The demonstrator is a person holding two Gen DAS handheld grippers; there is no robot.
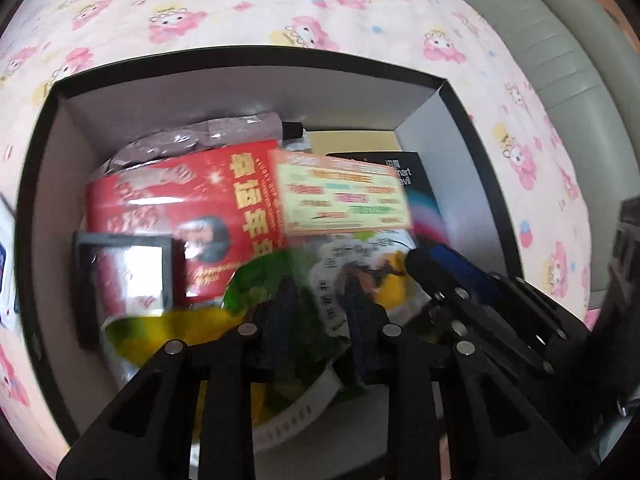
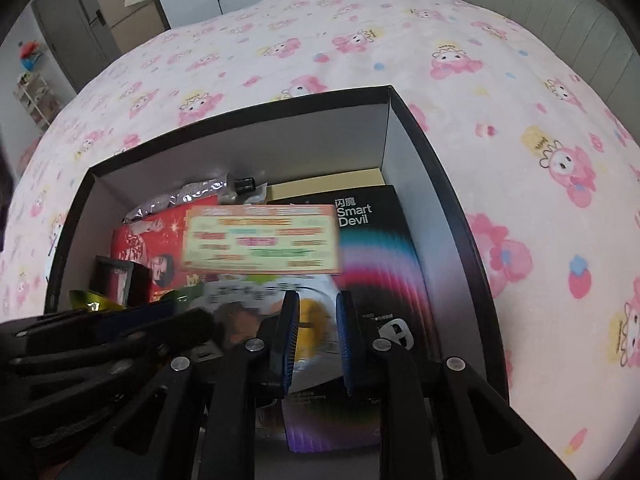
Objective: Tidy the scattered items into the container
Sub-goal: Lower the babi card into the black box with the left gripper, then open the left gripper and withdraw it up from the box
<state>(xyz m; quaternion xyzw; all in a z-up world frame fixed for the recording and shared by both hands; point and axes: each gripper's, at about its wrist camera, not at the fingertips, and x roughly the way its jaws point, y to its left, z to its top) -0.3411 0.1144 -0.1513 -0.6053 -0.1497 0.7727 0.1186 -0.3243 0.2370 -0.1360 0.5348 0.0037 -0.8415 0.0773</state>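
Black box on pink-print bed, holding red packet, Smart Devil box, snack bags, blurred yellow card above them. Right gripper jaws spread, empty. Left gripper over green bag; jaws spread.

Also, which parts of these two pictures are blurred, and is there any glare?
Left wrist view: the pale card and the snack packets below it are motion-blurred; glare on the red packet and the small black box. Right wrist view: the card is smeared too, but the Smart Devil box reads sharply. Both views bend the box rim.
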